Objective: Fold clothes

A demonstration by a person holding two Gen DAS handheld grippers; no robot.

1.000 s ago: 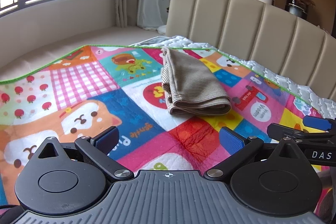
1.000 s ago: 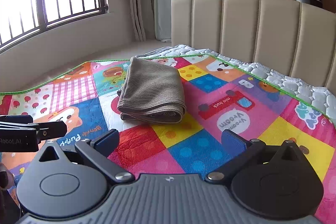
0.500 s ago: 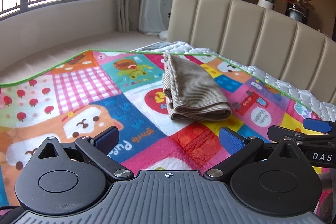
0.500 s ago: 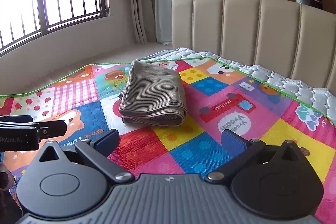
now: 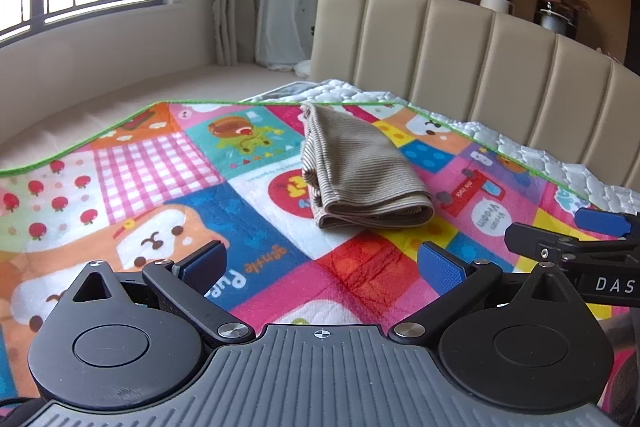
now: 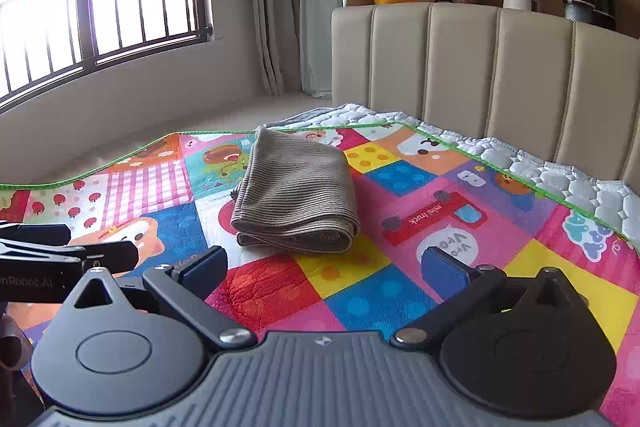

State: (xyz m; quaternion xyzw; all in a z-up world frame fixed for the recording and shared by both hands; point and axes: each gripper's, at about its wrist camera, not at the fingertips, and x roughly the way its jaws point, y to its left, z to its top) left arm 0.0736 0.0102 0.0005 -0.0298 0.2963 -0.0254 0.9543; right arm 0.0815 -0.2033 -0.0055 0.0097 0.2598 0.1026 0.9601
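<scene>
brown ribbed garment [image 5: 362,171] lies folded on far part of patchwork play mat [image 5: 160,171], near headboard [image 5: 480,59]. left gripper [image 5: 320,263] and right gripper [image 6: 324,267] spread wide, empty, well short of it.

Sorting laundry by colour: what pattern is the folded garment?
Fine brown-and-cream stripes on the folded garment; clearest in the right wrist view.

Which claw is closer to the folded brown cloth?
Neither, clearly. The left claw sits short of the cloth, slightly to its left; the right claw sits short of it, slightly right. Both are open.
</scene>
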